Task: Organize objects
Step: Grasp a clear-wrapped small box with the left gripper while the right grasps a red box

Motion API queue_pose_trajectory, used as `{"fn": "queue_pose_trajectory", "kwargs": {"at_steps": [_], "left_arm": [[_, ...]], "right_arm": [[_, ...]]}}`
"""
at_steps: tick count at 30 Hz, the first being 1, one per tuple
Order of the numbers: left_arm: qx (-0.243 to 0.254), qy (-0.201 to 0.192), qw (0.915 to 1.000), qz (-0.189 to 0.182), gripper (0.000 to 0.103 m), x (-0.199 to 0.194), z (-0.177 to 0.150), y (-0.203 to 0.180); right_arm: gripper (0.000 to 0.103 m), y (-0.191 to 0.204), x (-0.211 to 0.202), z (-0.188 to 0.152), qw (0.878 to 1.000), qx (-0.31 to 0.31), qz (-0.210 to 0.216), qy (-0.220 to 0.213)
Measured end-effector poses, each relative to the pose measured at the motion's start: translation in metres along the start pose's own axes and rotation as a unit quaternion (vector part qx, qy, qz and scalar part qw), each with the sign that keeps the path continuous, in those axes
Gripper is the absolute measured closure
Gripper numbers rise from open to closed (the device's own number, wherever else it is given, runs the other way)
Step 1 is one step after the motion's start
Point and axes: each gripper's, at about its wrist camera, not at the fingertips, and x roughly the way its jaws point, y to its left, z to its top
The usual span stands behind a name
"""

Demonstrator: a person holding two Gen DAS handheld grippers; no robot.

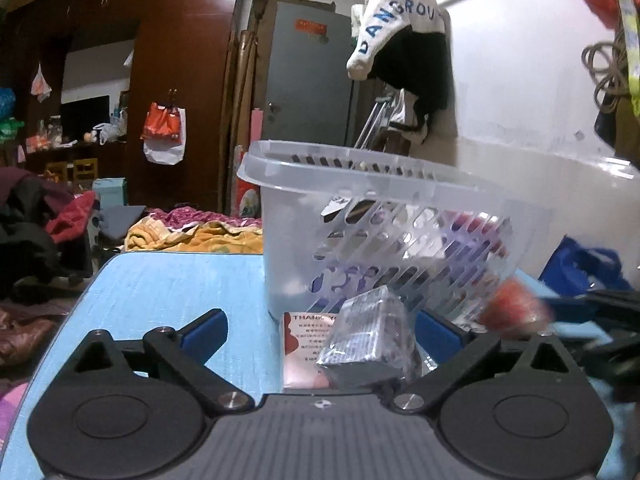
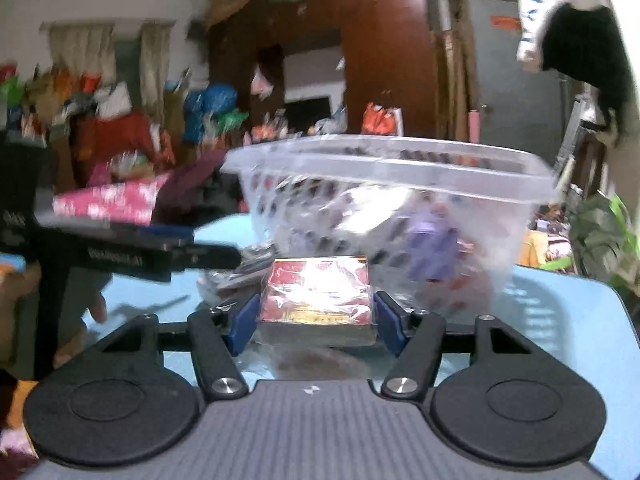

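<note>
Blue pads of the right gripper (image 2: pixel 316 320) stand on both sides of a red box (image 2: pixel 318 294) wrapped in clear film, low in the centre of the right wrist view. The pads are at the two sides of the box, but whether they press on it cannot be told, because the picture is blurred. The box lies on the light blue table (image 2: pixel 560 320), just in front of a clear plastic basket (image 2: pixel 400 168) with slotted walls.

In the left wrist view the left gripper (image 1: pixel 320 332) has its jaws spread wide and grasps nothing. Between them, nearer to the right pad, lies a silver-grey packet (image 1: pixel 364 340) in shiny film, on top of a pink card (image 1: pixel 304 344) with printed text. No pad touches the packet. The basket stands just behind it, in the centre of the frame.

Only the left view shows the card and the packet clearly; the red box appears there as a blurred red spot at the right edge. Only the right view shows the left gripper from the side, at the left of the frame, and a purple thing (image 2: pixel 434 240) inside the basket.
</note>
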Motion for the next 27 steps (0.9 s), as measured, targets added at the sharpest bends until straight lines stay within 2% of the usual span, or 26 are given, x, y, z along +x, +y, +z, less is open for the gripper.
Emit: {"fn": "queue_pose_trajectory", "kwargs": {"at_steps": [3,7,9,11,18,20,27], "left_arm": [[-0.003,0.009,0.9999,-0.012,0.012,0.005,0.001,-0.003],[0.006,0.022,0.9996,-0.019,0.023,0.01,-0.001,-0.011],[0.016,0.022,0.9995,-0.013,0.043,0.01,-0.001,-0.016],[0.021,0.023,0.9995,-0.011,0.048,0.01,-0.002,-0.018],[-0.023,-0.009,0.9992,-0.031,0.05,0.001,-0.002,-0.006],[-0.018,-0.015,0.999,-0.037,0.05,0.0,-0.002,-0.008],[0.003,-0.05,0.9969,-0.062,0.05,-0.012,-0.004,-0.015]], "right_arm": [[0.038,-0.016,-0.018,-0.003,0.999,0.03,0.001,-0.019],[0.038,-0.027,-0.028,-0.009,0.999,0.044,-0.008,-0.024],[0.038,-0.027,-0.026,-0.011,0.999,0.043,-0.014,-0.024],[0.038,-0.03,-0.023,-0.013,0.999,0.046,-0.012,-0.021],[0.038,-0.031,-0.024,-0.016,0.998,0.049,-0.021,-0.037],[0.038,-0.031,-0.023,-0.016,0.998,0.048,-0.034,-0.038],[0.038,-0.032,-0.025,-0.017,0.997,0.05,-0.038,-0.042]]}}
